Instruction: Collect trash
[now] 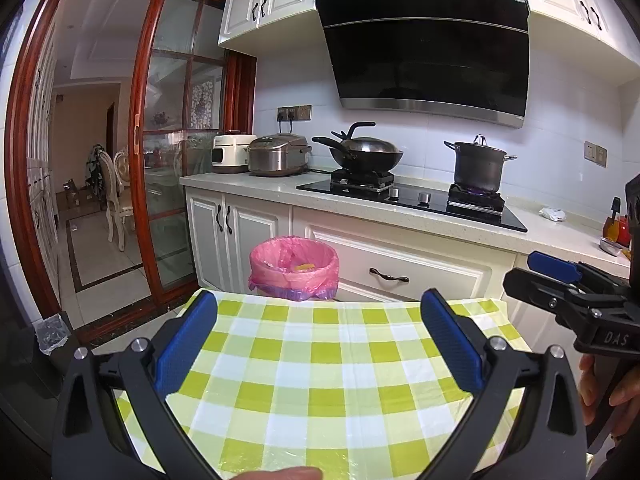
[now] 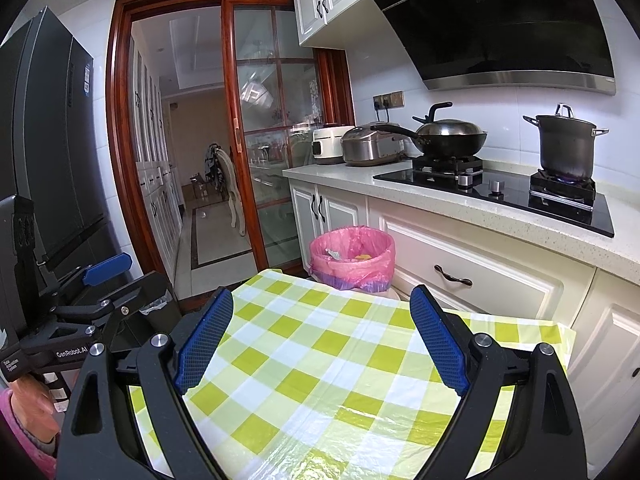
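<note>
One bin is what matters here: pink liner, some yellow scrap and other bits inside, standing on the floor against the white cabinets, just past the far edge of the checked table. From the left gripper it's at about 12 o'clock; from the right gripper it's closer to 1 o'clock.

Both grippers hover over the green-and-white cloth with jaws spread wide and nothing between the blue pads. The right one shows up at 3 o'clock in the left view, a hand wrapped round its handle.

Further out, the counter runs behind the bin with a wok and a pot on the hob, the pot's burner lit blue. Two rice cookers at 11 o'clock, sliding glass door at 10.
</note>
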The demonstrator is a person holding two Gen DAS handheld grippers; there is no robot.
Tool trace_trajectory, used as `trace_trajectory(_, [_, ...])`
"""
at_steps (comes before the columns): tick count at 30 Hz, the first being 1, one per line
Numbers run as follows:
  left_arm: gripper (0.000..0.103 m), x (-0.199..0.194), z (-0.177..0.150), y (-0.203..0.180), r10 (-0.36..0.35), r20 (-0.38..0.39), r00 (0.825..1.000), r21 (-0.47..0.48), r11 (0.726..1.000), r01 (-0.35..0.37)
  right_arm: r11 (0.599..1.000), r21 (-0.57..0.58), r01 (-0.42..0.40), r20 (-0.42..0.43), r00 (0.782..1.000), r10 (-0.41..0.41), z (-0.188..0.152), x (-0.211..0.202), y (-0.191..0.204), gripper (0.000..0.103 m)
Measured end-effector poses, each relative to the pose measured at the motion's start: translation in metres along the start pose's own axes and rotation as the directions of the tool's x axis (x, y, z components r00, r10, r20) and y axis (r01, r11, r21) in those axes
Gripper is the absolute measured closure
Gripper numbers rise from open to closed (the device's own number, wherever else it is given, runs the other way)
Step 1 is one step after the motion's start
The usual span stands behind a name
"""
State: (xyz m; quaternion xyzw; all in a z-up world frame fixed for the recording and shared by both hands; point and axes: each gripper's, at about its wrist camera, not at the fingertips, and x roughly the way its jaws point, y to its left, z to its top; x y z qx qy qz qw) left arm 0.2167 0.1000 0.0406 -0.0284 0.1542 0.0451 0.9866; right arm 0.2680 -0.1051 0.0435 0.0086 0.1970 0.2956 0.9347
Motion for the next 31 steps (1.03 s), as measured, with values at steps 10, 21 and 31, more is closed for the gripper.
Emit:
trace_trajectory(10, [0.004, 0.001, -0.003, 0.0, 0.019, -0.002, 1.0, 0.01, 1.0, -0.019, 1.0, 0.002, -0.002, -0.002, 1.0, 0.002, 0.0, 0.0, 0.001, 0.018])
trace_trajectory(21, [0.005, 0.007, -0.009, 0.001, 0.008, -0.038, 0.999, 0.005, 1.0, -0.008, 1.0, 0.014, 0.005, -0.01, 1.0, -0.005, -0.008, 0.003, 0.002, 0.018])
trace_trajectory(31, [0.004, 0.008, -0.011, 0.0, -0.01, -0.031, 0.999, 0.012, 1.0, 0.01, 1.0, 0.014, 0.006, -0.01, 1.0, -0.006, -0.009, 0.003, 0.001, 0.018])
